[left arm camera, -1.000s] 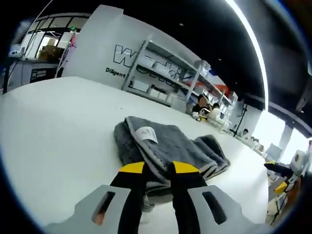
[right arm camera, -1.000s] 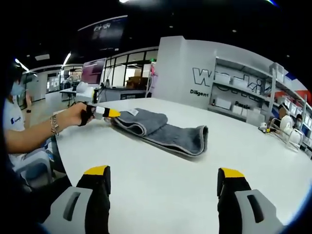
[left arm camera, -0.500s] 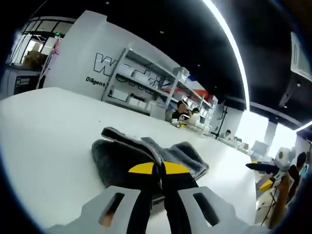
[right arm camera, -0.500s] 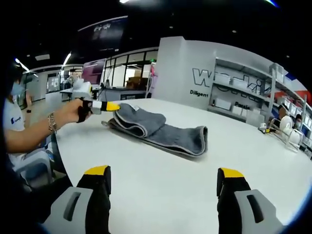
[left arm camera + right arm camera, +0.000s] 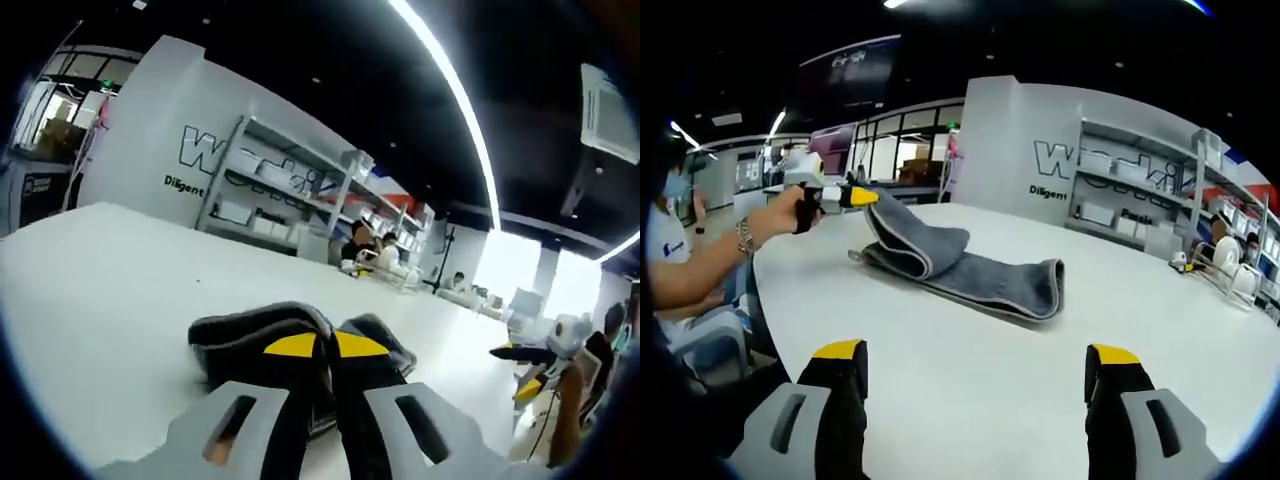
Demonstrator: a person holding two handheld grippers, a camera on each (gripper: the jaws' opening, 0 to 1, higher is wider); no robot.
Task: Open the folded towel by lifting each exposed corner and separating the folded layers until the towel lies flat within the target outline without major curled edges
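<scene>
In the left gripper view, the left gripper is seen with its yellow-tipped jaws pressed together on an edge of the grey towel. The towel is bunched just beyond the tips, on the white table. At the far right, the right gripper is seen apart from the towel.

In the right gripper view, the right gripper is held above the white table with its jaws wide apart and nothing between them. The grey towel lies folded on the table well ahead. Its near-left corner is raised off the surface, pinched by the left gripper, which is held in a person's hand.
</scene>
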